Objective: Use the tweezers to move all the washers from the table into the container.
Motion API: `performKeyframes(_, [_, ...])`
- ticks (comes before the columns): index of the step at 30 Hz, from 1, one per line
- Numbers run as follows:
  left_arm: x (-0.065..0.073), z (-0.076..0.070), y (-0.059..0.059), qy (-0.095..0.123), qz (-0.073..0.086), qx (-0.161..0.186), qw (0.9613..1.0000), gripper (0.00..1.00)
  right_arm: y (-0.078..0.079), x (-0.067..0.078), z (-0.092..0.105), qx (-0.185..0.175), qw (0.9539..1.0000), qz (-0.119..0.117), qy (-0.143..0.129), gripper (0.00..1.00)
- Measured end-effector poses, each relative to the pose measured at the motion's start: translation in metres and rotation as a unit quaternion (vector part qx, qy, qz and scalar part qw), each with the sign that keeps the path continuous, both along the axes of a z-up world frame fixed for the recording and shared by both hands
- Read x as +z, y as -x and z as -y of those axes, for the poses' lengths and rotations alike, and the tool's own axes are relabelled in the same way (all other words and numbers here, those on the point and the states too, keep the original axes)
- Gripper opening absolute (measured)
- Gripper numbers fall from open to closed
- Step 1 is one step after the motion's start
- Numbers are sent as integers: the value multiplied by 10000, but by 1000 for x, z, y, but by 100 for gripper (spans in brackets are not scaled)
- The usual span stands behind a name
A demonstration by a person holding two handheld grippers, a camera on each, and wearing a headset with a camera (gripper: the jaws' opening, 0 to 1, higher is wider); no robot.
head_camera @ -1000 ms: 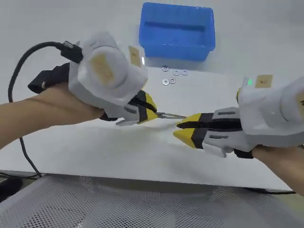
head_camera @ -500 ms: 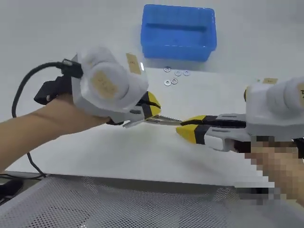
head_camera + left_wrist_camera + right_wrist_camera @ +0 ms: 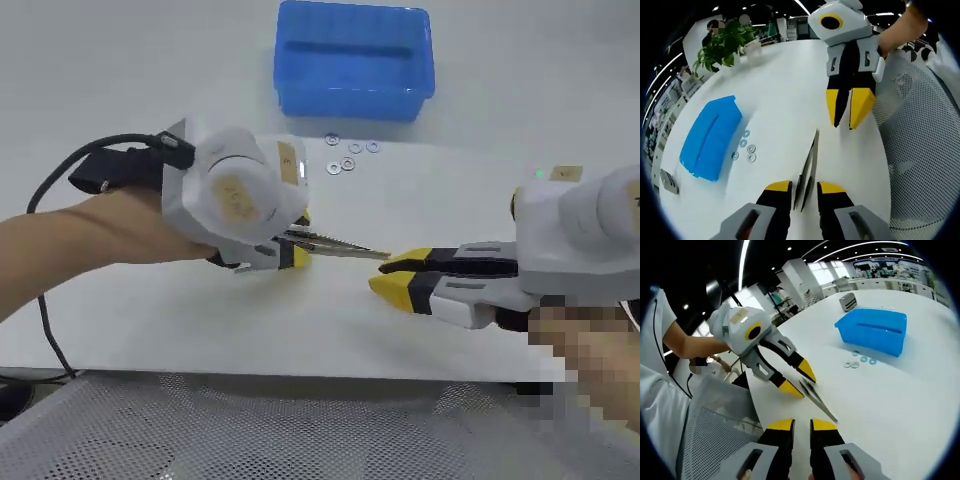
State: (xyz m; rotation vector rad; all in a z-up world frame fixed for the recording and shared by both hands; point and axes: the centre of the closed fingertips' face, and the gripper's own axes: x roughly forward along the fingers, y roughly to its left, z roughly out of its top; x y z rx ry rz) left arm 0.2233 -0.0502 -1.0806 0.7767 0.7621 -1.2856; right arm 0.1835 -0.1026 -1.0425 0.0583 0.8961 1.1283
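Note:
My left gripper (image 3: 298,240) (image 3: 805,189) is shut on a pair of metal tweezers (image 3: 340,248) (image 3: 809,162), whose tips point right toward my right gripper (image 3: 385,275). The right gripper's (image 3: 802,425) yellow jaws are shut with nothing between them, a short gap from the tweezers' (image 3: 817,397) tips. Several small washers (image 3: 345,155) (image 3: 745,147) (image 3: 857,361) lie in a cluster on the white table, just in front of the blue container (image 3: 355,60) (image 3: 710,137) (image 3: 872,330). Both grippers hover over the near part of the table, well short of the washers.
A grey perforated surface (image 3: 300,430) runs below the white table's (image 3: 470,190) near edge. A black cable (image 3: 40,200) trails from the left gripper. A potted plant (image 3: 722,45) and a small grey block (image 3: 847,301) sit far off on the table.
The left gripper has drawn back to the left with the tweezers and rolled. The tweezers' tips, which met the right gripper's jaws, now stand slightly apart from them.

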Motion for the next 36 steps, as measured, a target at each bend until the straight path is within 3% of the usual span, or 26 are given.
performKeyframes(1, [5, 4, 0, 178, -40, -2, 9998, 17, 0, 0, 1, -7, 10000, 1, 5, 8])
performKeyframes(2, [3, 1, 0, 88, -75, 27, 9999, 15, 1, 0, 1, -18, 10000, 11, 13, 7])
performKeyframes(6, [3, 3, 9, 77, -218, -164, 9996, 6, -1, 0, 5, -52, 10000, 32, 37, 6])
performKeyframes(7, [4, 4, 9, 95, -133, -173, 9997, 6, -1, 0, 5, -54, 10000, 38, 40, 6])
performKeyframes(8, [3, 6, 10, 112, -149, -209, 9996, 5, -1, 0, 5, -56, 10000, 43, 39, 6])
performKeyframes(12, [3, 8, 9, 128, -268, 74, 9995, 3, -1, -1, 3, -46, 10000, 30, 40, 5])
performKeyframes(14, [3, 8, 8, 227, -440, 335, 9982, 2, -1, -2, 2, -39, 10000, 36, 37, 5])
performKeyframes(19, [5, 7, 10, 385, -450, 548, 9967, 0, -1, -4, 0, -75, 10000, -8, 13, 5])
performKeyframes(22, [18, 12, 10, 750, -494, 686, 9936, 0, -3, -2, 1, -130, 9999, -23, -29, 5])
performKeyframes(27, [43, 17, 12, 1293, -791, 1061, 9827, 0, -9, 6, 2, -234, 9996, -30, -166, 9])
performKeyframes(30, [60, 19, 16, 1569, -720, 942, 9805, 0, -18, 23, -1, -346, 9981, -5, -508, 14])
performKeyframes(33, [77, 22, 21, 1817, -793, 807, 9768, 1, -21, 45, -6, -135, 9973, 120, -712, 17])
performKeyframes(36, [97, 28, 24, 2250, -1031, 634, 9668, 1, -10, 59, -9, 372, 9968, 335, -625, 17])
